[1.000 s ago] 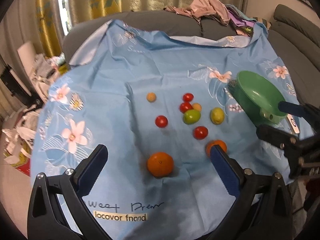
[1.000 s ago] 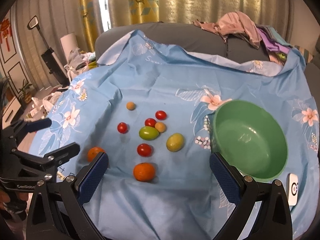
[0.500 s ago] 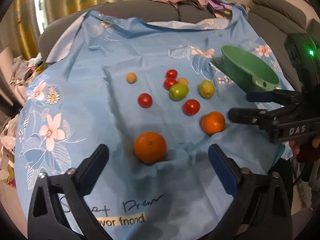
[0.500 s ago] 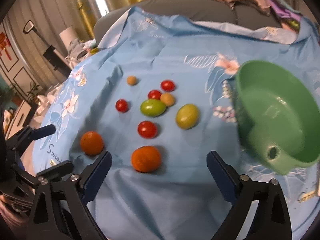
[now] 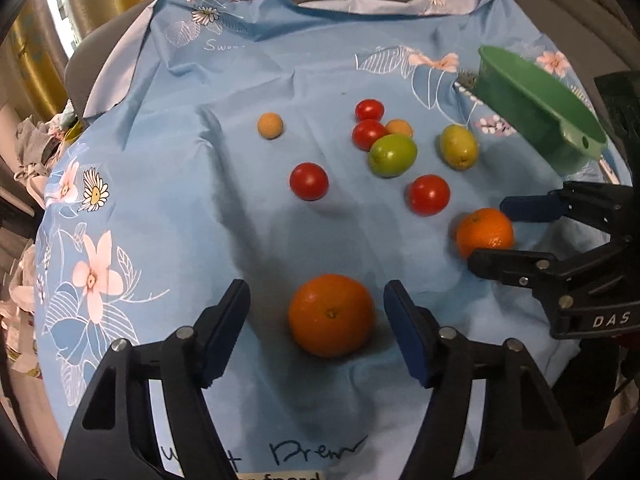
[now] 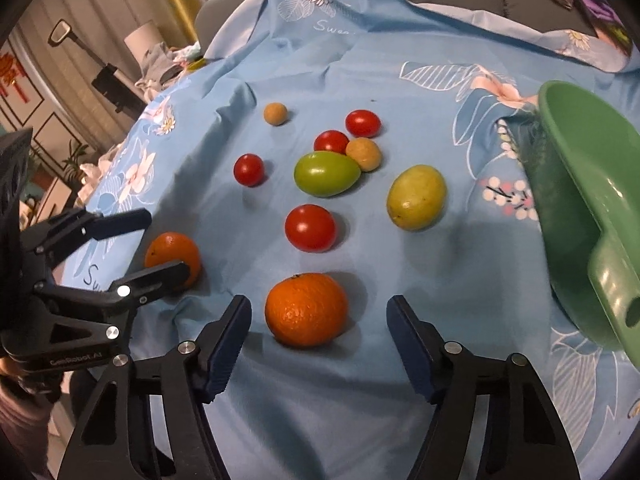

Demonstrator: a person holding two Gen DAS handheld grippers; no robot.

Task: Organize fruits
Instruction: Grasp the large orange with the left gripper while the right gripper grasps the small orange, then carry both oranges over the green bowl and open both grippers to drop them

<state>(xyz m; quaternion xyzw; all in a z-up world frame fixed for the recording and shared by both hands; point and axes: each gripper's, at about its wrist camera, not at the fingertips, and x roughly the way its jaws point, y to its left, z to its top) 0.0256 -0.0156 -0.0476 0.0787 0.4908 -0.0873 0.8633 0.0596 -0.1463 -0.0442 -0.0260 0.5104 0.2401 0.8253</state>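
- Left tool (image 5: 317, 322): black plastic frame with triangular cut-outs, silver screws at the joints, dark blue ribbed pads (image 5: 226, 332).
- Right tool (image 6: 318, 330): same black frame, same blue pads (image 6: 228, 344).
- White lettering "DAS" on the right body, "GenRobot AI" on the left.

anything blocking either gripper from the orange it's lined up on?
Nothing visible. The left gripper has one orange between its open fingers, jaws just closing, pads not yet touching. The right gripper frames the other orange the same way. The tomatoes and green bowl lie farther off.
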